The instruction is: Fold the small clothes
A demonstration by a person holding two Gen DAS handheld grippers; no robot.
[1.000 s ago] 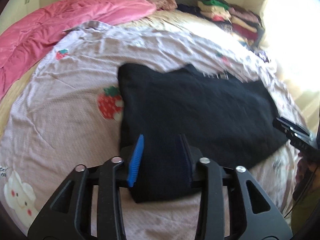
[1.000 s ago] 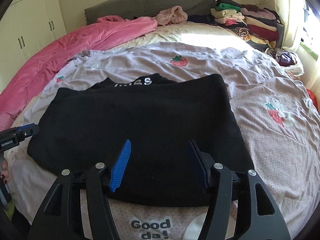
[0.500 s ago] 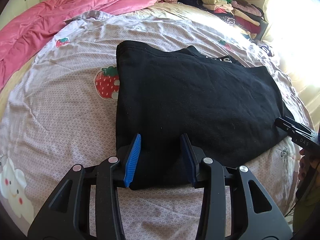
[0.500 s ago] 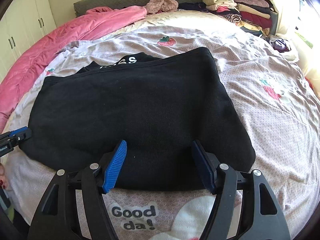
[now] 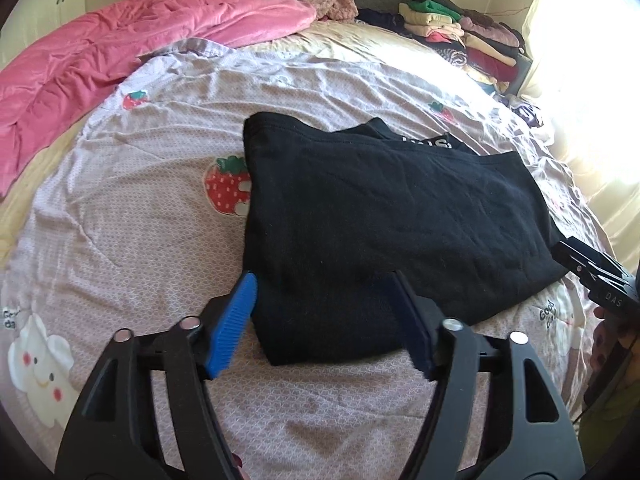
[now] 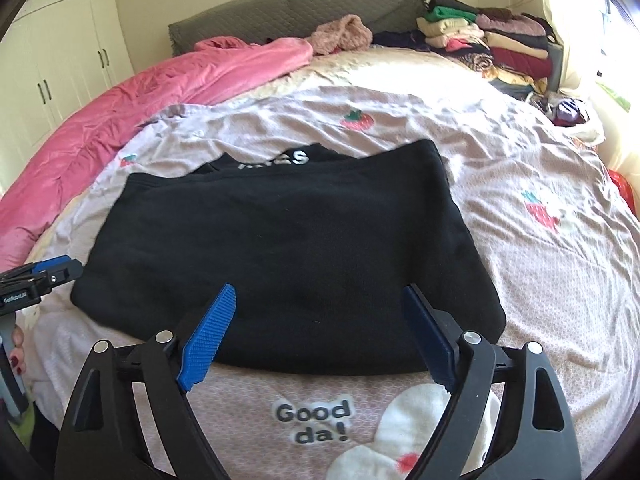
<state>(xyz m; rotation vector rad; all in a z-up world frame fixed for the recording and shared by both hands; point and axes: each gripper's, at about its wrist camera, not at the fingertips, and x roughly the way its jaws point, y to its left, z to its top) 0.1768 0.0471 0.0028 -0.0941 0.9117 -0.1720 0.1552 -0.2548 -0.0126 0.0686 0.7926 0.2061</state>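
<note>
A black garment (image 5: 392,216) lies folded flat on the bed sheet (image 5: 132,216), with white lettering showing at its far edge (image 6: 296,158). My left gripper (image 5: 324,284) is open over the garment's near left corner and holds nothing. My right gripper (image 6: 318,300) is open over the near edge of the garment (image 6: 288,248), empty. The right gripper's tip shows at the right of the left wrist view (image 5: 592,276); the left gripper's tip shows at the left of the right wrist view (image 6: 40,280).
A pink quilt (image 6: 152,92) lies along the left side of the bed. A stack of folded clothes (image 6: 492,44) sits at the far right by the grey headboard (image 6: 280,8). A pink knit piece (image 6: 344,34) lies near the pillows. White wardrobes (image 6: 52,60) stand at left.
My left gripper has opened and let go of the garment's corner, which now lies flat. Both grippers have drawn back slightly toward the near edge.
</note>
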